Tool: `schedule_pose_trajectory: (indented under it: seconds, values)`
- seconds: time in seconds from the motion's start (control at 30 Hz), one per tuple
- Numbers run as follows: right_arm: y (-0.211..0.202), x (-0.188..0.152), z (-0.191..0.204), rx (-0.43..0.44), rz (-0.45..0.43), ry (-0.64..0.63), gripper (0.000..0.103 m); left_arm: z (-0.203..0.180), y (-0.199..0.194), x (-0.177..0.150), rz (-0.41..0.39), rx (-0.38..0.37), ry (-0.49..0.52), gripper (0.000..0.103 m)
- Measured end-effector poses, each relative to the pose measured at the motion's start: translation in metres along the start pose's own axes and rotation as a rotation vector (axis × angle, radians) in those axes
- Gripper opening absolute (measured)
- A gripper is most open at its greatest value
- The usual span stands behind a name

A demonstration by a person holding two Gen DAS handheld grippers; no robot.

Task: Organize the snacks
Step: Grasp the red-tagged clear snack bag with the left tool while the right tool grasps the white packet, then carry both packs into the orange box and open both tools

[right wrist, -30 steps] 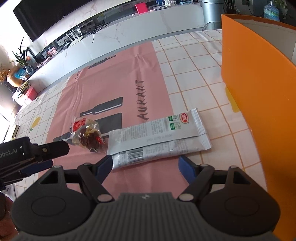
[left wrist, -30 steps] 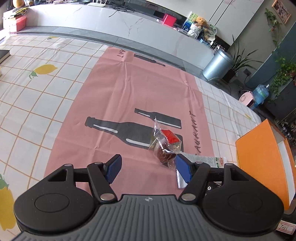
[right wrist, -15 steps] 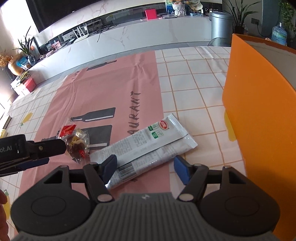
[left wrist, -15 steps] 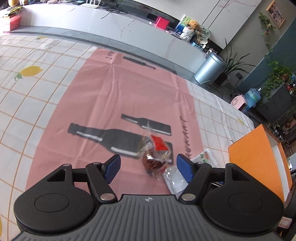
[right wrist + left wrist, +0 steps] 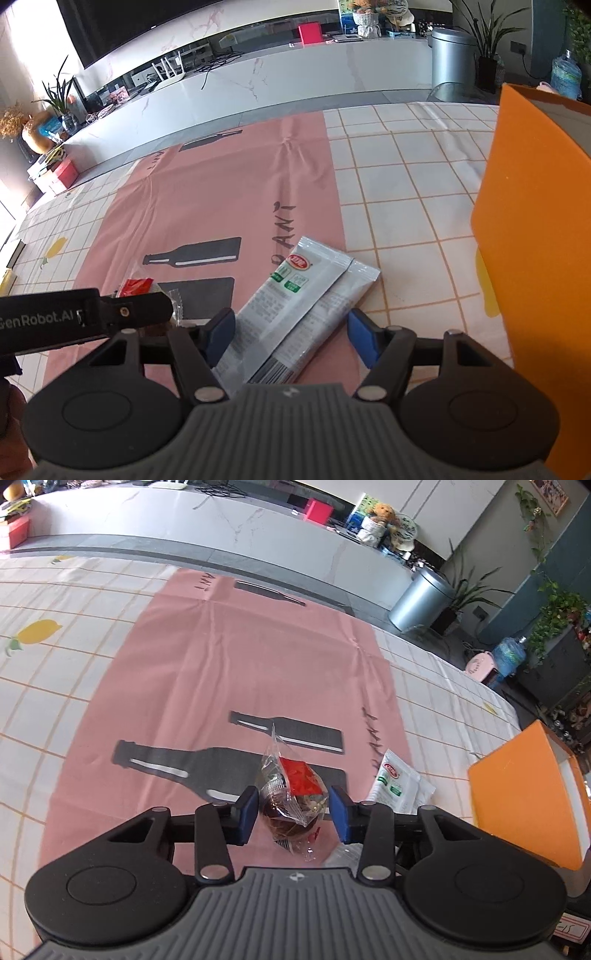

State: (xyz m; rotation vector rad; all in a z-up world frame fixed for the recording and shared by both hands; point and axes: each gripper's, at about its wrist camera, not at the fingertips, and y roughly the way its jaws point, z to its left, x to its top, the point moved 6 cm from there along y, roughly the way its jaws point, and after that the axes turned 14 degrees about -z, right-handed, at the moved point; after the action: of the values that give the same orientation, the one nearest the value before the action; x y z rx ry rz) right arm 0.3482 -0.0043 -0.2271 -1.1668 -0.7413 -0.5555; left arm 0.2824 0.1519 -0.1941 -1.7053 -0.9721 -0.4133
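A small snack in a clear wrapper with a red label lies on the pink mat. My left gripper straddles it. Its jaws are closing, the blue pads stand right at the wrapper's sides, and the wrapper does not look squeezed. Two long white snack packets lie side by side at the mat's right edge. My right gripper is open around their near end, pads clear of them. The left gripper's black finger hides most of the small snack in the right wrist view.
A tall orange box stands close on the right, also seen in the left wrist view as the orange box. The checked tablecloth with lemon prints spreads to the left. The white packets lie just right of the left gripper.
The left gripper came forward until the wrapped snack sat between its fingers, and its jaws narrowed sharply. The right gripper slid up over the packets' near end and narrowed a little.
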Motion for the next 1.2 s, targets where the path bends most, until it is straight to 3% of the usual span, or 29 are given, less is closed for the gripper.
schedule_pose_trajectory:
  seconds: [0.13,0.37,0.73,1.2]
  values:
    - [0.005,0.000,0.013,0.014,0.000,-0.027,0.070,0.017,-0.008,0.003,0.008,0.034,-0.003,0.038]
    - [0.006,-0.015,0.040,-0.044,-0.022,-0.168,0.075,0.029,-0.016,0.003,-0.011,0.032,0.002,0.040]
    - [0.000,-0.018,0.040,-0.051,-0.055,-0.167,0.059,0.032,-0.011,-0.001,-0.026,-0.007,-0.014,0.045]
    - [-0.019,-0.009,0.039,0.047,-0.030,-0.171,0.054,0.016,-0.028,0.005,-0.051,-0.014,-0.011,0.040]
